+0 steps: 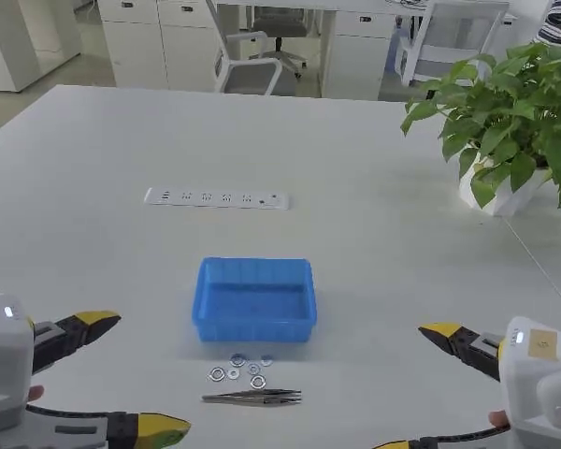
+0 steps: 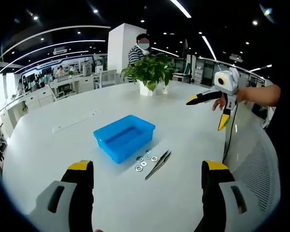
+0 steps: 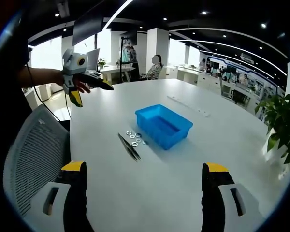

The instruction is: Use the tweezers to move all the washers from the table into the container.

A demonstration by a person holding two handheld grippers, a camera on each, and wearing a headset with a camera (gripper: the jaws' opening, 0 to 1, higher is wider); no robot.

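Note:
A blue container [image 1: 255, 299] stands in the middle of the white table. Several small metal washers [image 1: 238, 368] lie just in front of it, and metal tweezers [image 1: 252, 397] rest flat on the table right behind them on my side. My left gripper [image 1: 145, 374] hovers open at the lower left and my right gripper [image 1: 407, 388] open at the lower right; both are well clear of the tweezers and hold nothing. In the left gripper view the container [image 2: 124, 137], washers [image 2: 145, 161] and tweezers [image 2: 158, 164] lie ahead between the wide jaws. The right gripper view has the tweezers [image 3: 129, 147] beside the washers [image 3: 134, 137].
A white power strip [image 1: 216, 198] lies beyond the container. A potted plant [image 1: 510, 131] stands at the far right of the table [image 1: 93, 234]. A mesh chair [image 3: 36, 145] sits at the table's near edge. Office chairs and cabinets stand behind the table.

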